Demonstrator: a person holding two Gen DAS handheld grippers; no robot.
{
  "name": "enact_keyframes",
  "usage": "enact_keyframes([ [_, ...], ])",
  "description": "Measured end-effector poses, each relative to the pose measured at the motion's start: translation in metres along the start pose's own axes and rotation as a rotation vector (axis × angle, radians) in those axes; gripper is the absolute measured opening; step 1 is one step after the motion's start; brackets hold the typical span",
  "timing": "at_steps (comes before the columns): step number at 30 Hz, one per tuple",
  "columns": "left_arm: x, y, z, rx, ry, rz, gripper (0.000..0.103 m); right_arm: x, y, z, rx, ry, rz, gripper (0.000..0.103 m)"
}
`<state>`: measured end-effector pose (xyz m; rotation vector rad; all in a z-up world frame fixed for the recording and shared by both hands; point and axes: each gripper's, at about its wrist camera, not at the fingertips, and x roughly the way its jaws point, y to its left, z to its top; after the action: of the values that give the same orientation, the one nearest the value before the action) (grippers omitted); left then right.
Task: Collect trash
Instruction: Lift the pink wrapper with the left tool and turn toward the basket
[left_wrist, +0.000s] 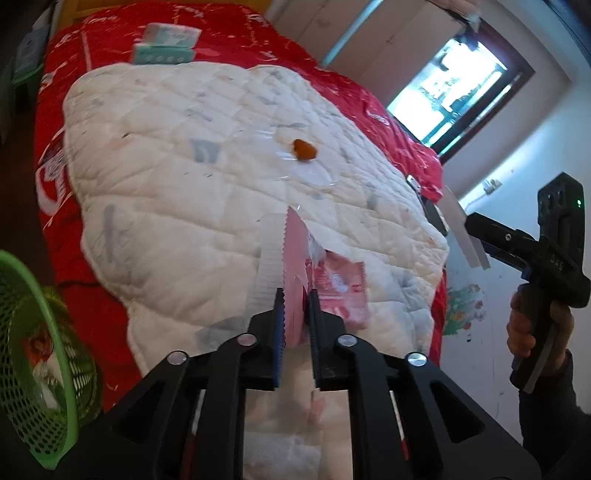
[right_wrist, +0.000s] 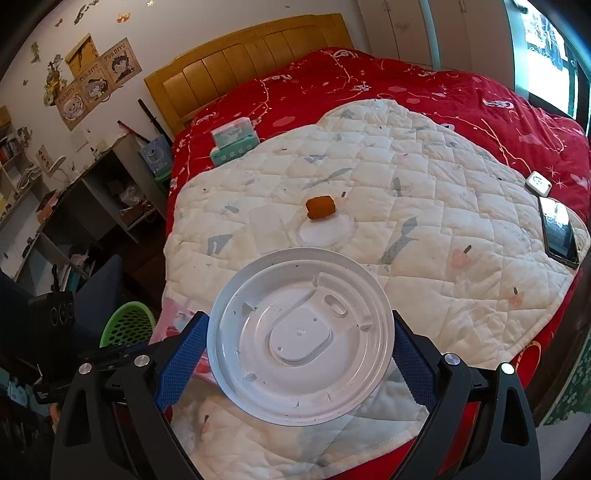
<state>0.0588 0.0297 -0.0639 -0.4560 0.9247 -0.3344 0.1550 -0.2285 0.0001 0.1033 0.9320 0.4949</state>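
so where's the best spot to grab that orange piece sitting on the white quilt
Probably across its short sides. The orange piece is a small rounded block lying flat on the white quilt, its near edge against a clear plastic lid. Come down from above with the jaws straddling it left and right, so the fingers clear the lid and pinch the narrow width.

a red-covered bed (right_wrist: 424, 79) carries a white quilted pad (right_wrist: 424, 206), tissue packs (right_wrist: 234, 142) and a phone (right_wrist: 559, 230).

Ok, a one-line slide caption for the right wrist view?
Right claw grips a clear plastic lid by its rim above the white quilt, an orange scrap ahead.
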Motion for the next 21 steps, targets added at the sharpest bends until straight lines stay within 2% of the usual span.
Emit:
enact_keyframes([
  [2, -0.002, 0.002, -0.004, -0.006, -0.003, 0.006, 0.029, 0.002, -0.002, 0.0, 0.01, 0.003, 0.006, 0.09],
  [3, -0.003, 0.002, -0.006, -0.003, -0.008, 0.019, 0.042, 0.003, -0.003, -0.001, 0.014, 0.004, 0.009, 0.09],
  [4, -0.004, 0.002, -0.009, -0.003, -0.013, 0.034, 0.05, 0.003, -0.003, -0.001, 0.016, 0.005, 0.012, 0.09],
  [15, 0.003, 0.011, -0.034, -0.077, 0.006, 0.033, 0.049, 0.008, 0.0, -0.007, 0.015, 0.021, 0.014, 0.09],
  [17, 0.008, 0.015, -0.035, -0.115, 0.015, 0.008, 0.048, 0.01, 0.0, -0.008, 0.016, 0.024, 0.014, 0.09],
  [18, 0.01, 0.019, -0.036, -0.141, 0.014, -0.01, 0.045, 0.009, 0.0, -0.009, 0.016, 0.025, 0.015, 0.09],
  [20, 0.014, 0.024, -0.035, -0.18, 0.016, -0.051, 0.031, 0.009, 0.001, -0.01, 0.014, 0.025, 0.014, 0.09],
  [21, 0.015, 0.023, -0.036, -0.183, 0.021, -0.071, 0.019, 0.009, 0.001, -0.009, 0.013, 0.025, 0.015, 0.09],
])
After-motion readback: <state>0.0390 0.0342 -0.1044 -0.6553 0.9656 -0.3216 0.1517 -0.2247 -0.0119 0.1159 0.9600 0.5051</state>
